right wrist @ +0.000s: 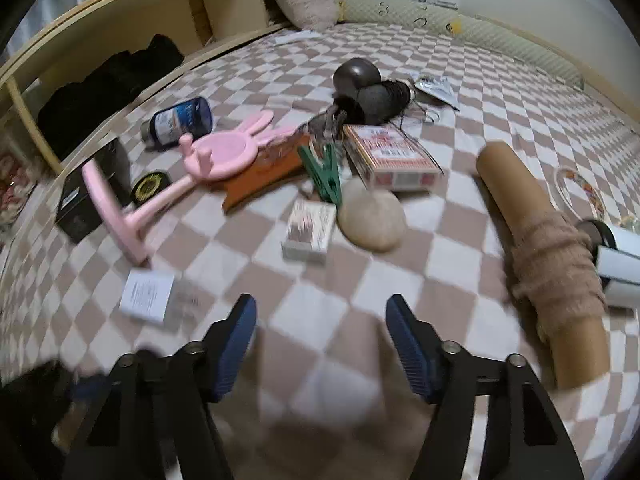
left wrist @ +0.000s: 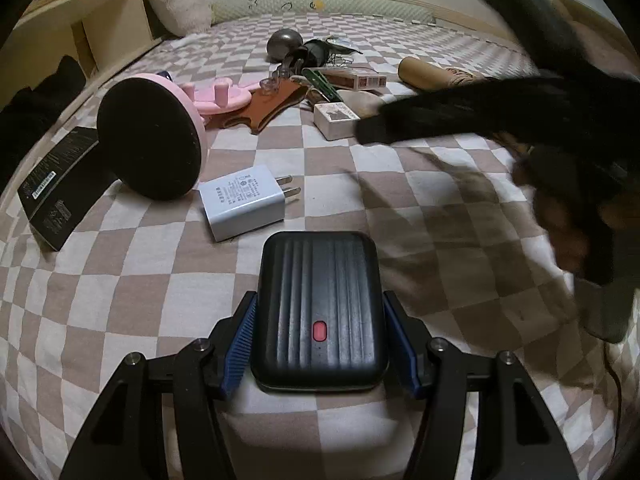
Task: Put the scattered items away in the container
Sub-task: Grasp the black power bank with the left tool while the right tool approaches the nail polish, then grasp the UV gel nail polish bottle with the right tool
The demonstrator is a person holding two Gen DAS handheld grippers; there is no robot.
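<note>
Power bank [left wrist: 320,312] sat pinched in the left claw [left wrist: 320,344]; the right claw [right wrist: 320,344] hung spread, empty, above the bed [right wrist: 460,92].

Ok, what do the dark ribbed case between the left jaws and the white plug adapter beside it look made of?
Dark ribbed case: probably hard plastic, semi-gloss; light streaks along its ridges. White plug adapter: smooth matte plastic with printed text and bare metal prongs.
</note>
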